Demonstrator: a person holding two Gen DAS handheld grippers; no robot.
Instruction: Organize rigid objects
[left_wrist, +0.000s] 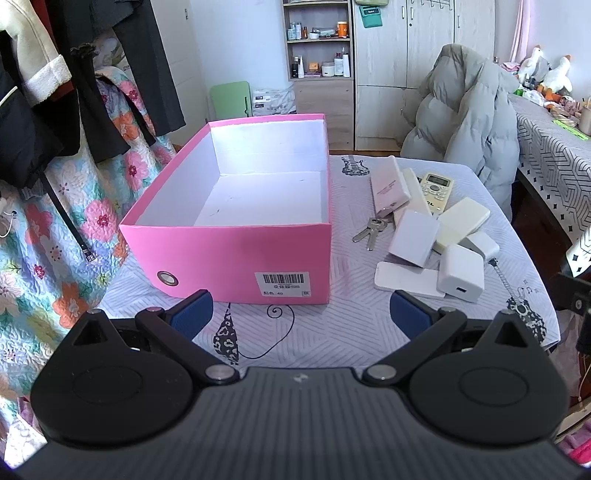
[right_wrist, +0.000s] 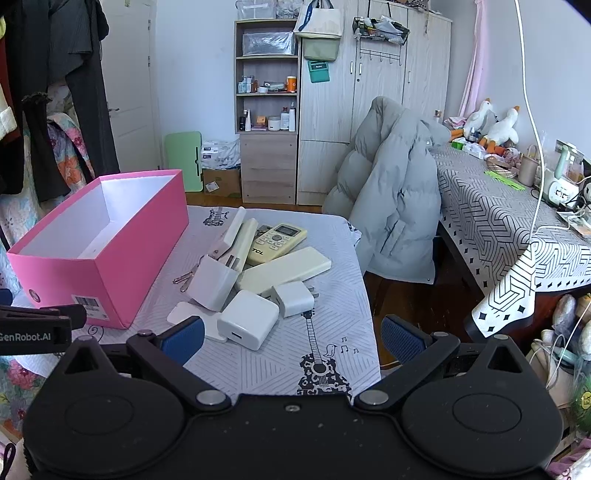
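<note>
An open pink box (left_wrist: 236, 254) (right_wrist: 110, 243) with a bare white inside stands on the left of the small table. To its right lies a pile: a cream remote (left_wrist: 436, 186) (right_wrist: 275, 240), white chargers (left_wrist: 460, 275) (right_wrist: 247, 319), a pale power bank (right_wrist: 284, 269), a pink case (left_wrist: 388, 188) and keys (left_wrist: 371, 229). My left gripper (left_wrist: 301, 315) hovers open over the near table edge, before the box. My right gripper (right_wrist: 291, 341) is open just short of the nearest charger, holding nothing.
The table wears a pale cloth with guitar prints (right_wrist: 321, 365). A grey puffer coat (right_wrist: 391, 206) drapes a chair behind it. A second table with a patterned cloth (right_wrist: 491, 229) stands at the right. Clothes hang at the left (left_wrist: 74, 92).
</note>
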